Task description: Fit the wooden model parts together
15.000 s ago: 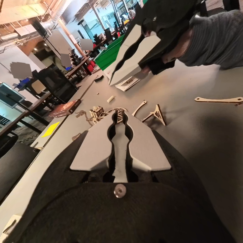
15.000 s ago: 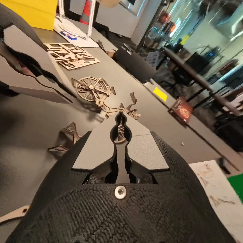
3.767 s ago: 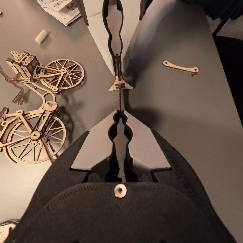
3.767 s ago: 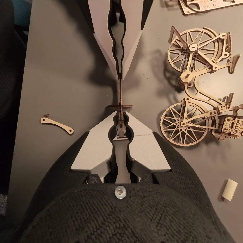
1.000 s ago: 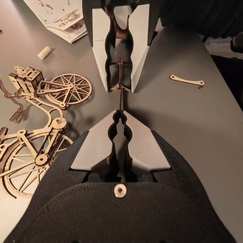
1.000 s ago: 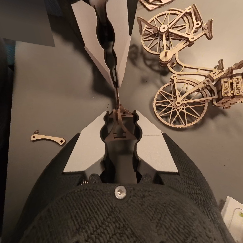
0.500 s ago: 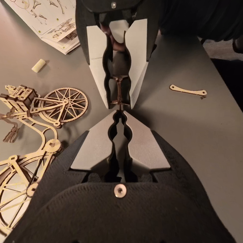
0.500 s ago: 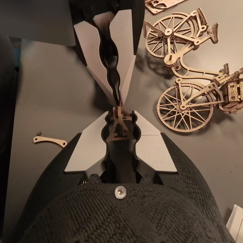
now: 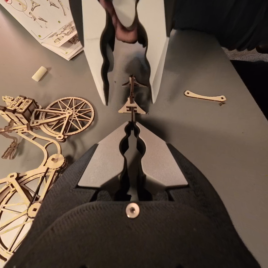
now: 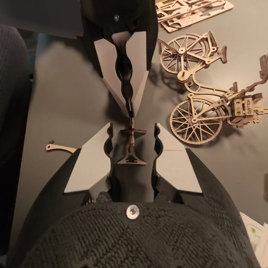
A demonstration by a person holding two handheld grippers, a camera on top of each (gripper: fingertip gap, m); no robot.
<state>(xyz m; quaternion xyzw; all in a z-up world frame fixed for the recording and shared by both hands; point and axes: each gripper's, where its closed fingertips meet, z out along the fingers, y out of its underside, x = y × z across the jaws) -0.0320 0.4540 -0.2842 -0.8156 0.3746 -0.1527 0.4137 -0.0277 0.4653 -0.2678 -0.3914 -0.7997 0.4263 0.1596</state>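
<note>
My left gripper [image 9: 131, 122] is shut on the end of a thin wooden stand piece [image 9: 131, 110], a strip with two triangular feet slotted across it. My right gripper [image 10: 133, 127] is open wide, its fingers either side of the stand [image 10: 131, 158] without touching it. In the left wrist view the right gripper [image 9: 128, 102] faces me with jaws spread around the far foot. In the right wrist view the left gripper [image 10: 131, 114] pinches the strip's far end. I cannot tell whether the stand touches the grey table [image 9: 188, 145].
A wooden bicycle model [image 9: 47, 127] lies on its side left of the left gripper, also in the right wrist view [image 10: 203, 101]. A loose curved strip [image 9: 205, 97] lies near the table edge. An instruction sheet [image 9: 50, 21], a cream cylinder [image 9: 39, 73] and part sheets [image 10: 188, 14] lie farther off.
My right gripper has let go of the stand, opened wider over the last second and backed off a little. My left gripper stays shut on the strip's end.
</note>
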